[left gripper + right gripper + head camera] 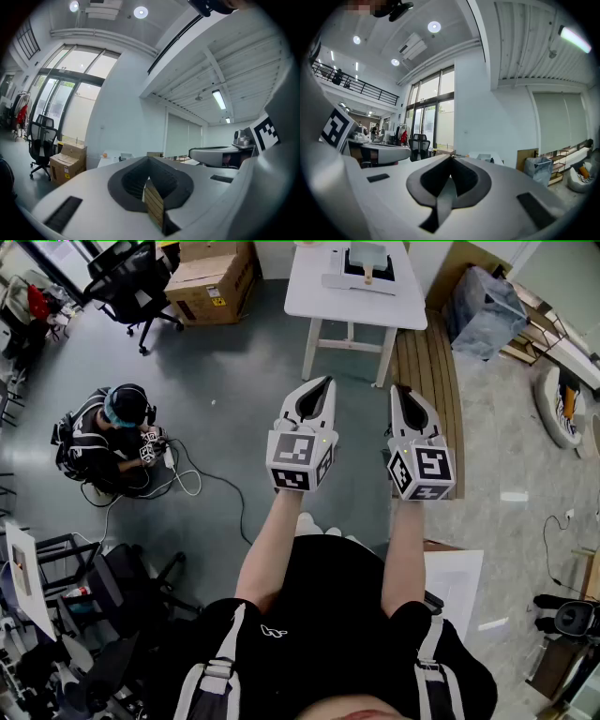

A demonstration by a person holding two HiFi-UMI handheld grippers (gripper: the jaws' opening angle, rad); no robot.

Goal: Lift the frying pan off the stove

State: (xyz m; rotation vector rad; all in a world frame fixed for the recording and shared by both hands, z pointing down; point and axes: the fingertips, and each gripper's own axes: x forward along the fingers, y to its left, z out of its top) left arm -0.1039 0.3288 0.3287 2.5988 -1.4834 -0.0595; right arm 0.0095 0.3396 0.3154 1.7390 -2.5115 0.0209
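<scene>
**Left gripper** [327, 381], **right gripper** [402, 390]: both are being held out side by side above the floor. The fingers of each are clenched together, grasping nothing.

**Frying pan** [367, 259]: it is sitting on the stove [339, 282], on the white surface [323, 301] far ahead. It is well apart from both grippers, and its pale handle seems to be pointing toward the person.

**Step in hand (judged):** the person is approaching. Doing this well is likely meaning coming up squarely, releasing one gripper's fingers early, and lining them across the handle before clenching and lifting level.
</scene>
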